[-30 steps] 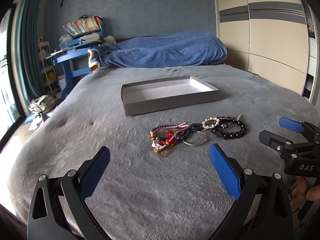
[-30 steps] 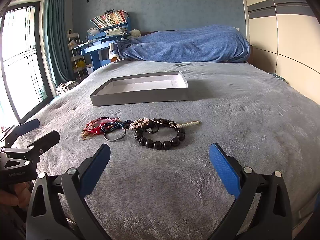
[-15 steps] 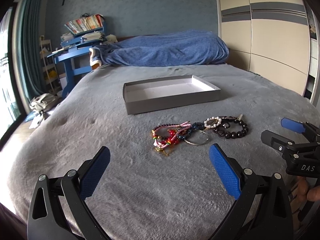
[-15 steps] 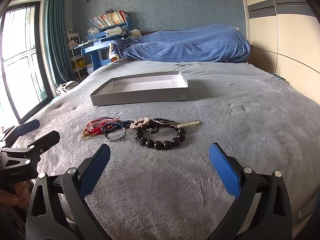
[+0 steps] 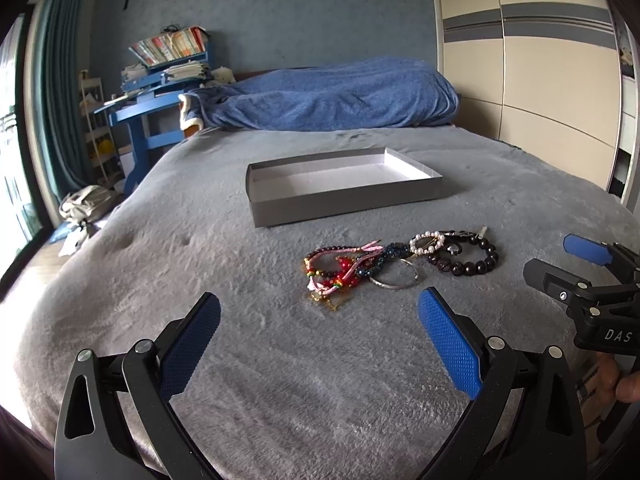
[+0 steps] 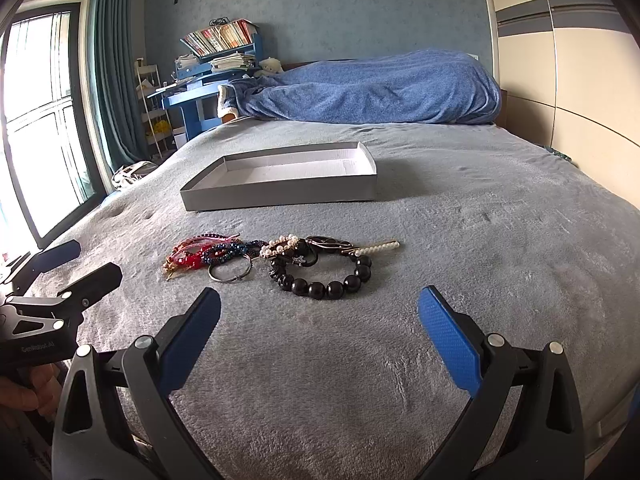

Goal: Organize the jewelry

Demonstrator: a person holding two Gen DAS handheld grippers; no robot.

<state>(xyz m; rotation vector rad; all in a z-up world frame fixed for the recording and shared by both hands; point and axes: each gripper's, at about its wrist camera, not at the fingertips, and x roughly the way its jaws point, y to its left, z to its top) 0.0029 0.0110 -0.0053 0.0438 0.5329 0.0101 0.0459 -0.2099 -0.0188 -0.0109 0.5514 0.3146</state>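
A heap of jewelry lies on the grey bed cover: red and pink cord bracelets, a silver bangle, a pearl ring bracelet and a black bead bracelet. The same heap shows in the right wrist view, with the black bead bracelet nearest. An empty grey box stands behind the heap. My left gripper is open and empty, short of the heap. My right gripper is open and empty, also short of it.
A bunched blue blanket lies at the head of the bed. A blue desk with books stands at the far left. Wardrobe doors line the right. A bag lies on the floor at the left.
The left gripper has drifted slightly, so the jewelry and box sit a little further right in its view. The right gripper has not moved.
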